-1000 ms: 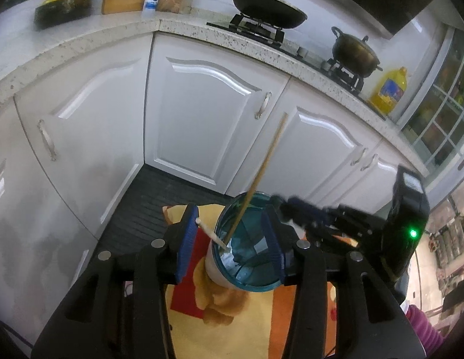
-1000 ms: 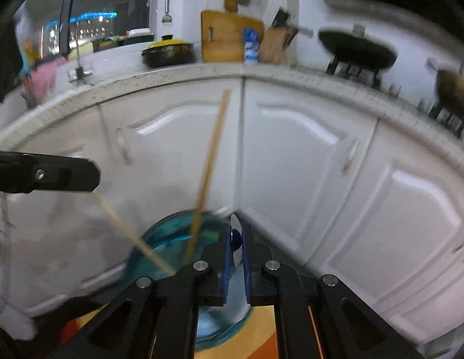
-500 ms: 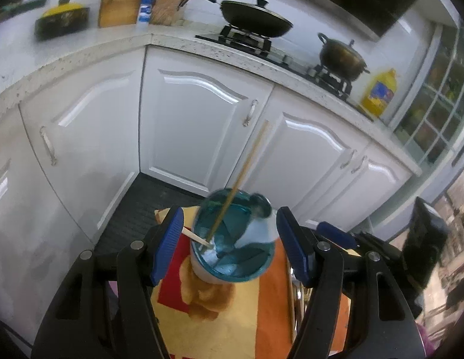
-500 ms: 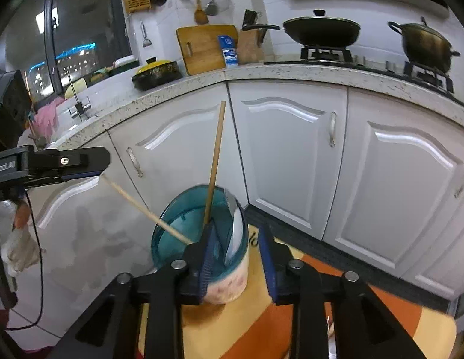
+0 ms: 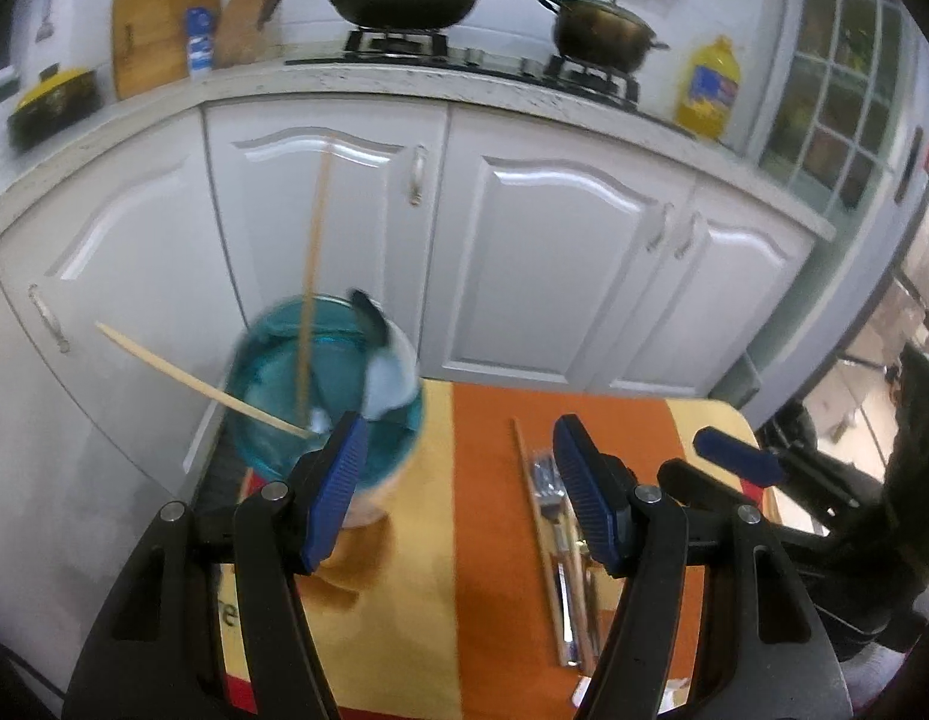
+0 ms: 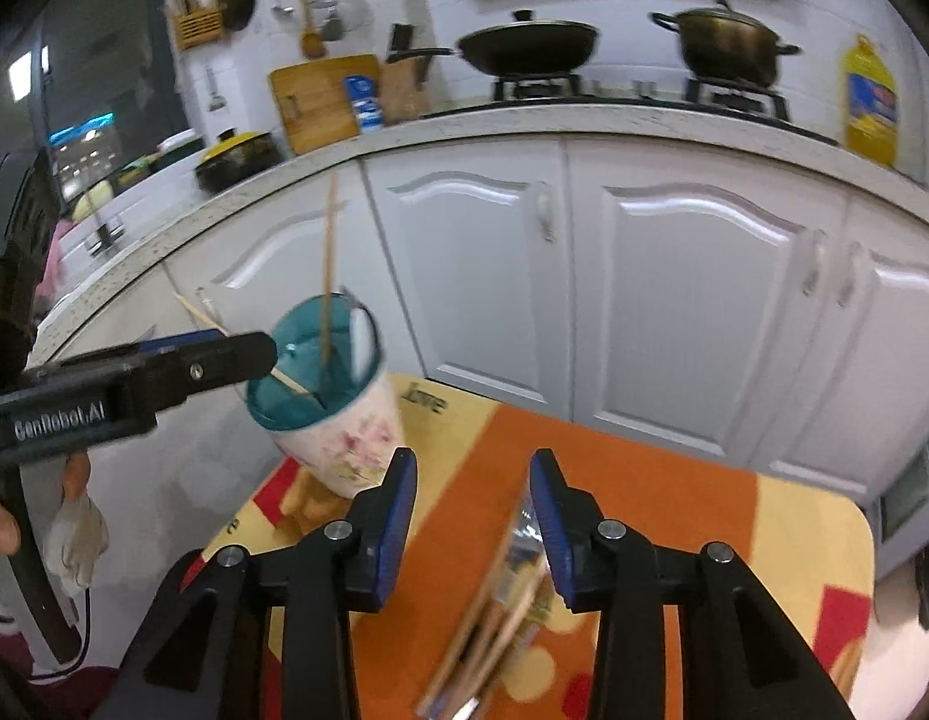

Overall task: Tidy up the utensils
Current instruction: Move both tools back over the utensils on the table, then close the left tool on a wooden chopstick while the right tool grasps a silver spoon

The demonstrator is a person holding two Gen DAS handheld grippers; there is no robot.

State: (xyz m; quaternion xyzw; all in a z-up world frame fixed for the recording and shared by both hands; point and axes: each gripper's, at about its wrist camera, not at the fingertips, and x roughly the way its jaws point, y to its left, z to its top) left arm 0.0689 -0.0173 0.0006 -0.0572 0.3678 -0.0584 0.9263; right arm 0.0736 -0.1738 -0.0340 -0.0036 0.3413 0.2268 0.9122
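A cup (image 5: 320, 396) with a teal inside stands at the left of the orange and yellow mat (image 5: 494, 600). It holds two wooden chopsticks (image 5: 311, 276) and a spoon (image 5: 380, 360). My left gripper (image 5: 458, 480) is open, with its left pad just right of the cup and only mat between the pads. More utensils (image 5: 554, 540), a fork and chopsticks, lie on the mat by its right pad. In the right wrist view the cup (image 6: 344, 438) is ahead to the left. My right gripper (image 6: 473, 510) has its jaws opening and holds nothing. The loose utensils (image 6: 500, 600) lie blurred on the mat below it.
White cabinet doors (image 5: 554, 270) stand close behind the small table. The counter above carries a wok (image 5: 404, 0), a pot (image 5: 602, 30), an oil bottle (image 5: 707, 90) and a cutting board (image 5: 152, 36). A gloved hand (image 6: 74, 534) holds the left gripper's handle.
The right gripper let go of the spoon in the cup and opened. The left gripper opened off the cup. Both swung right, toward the utensils lying on the mat.
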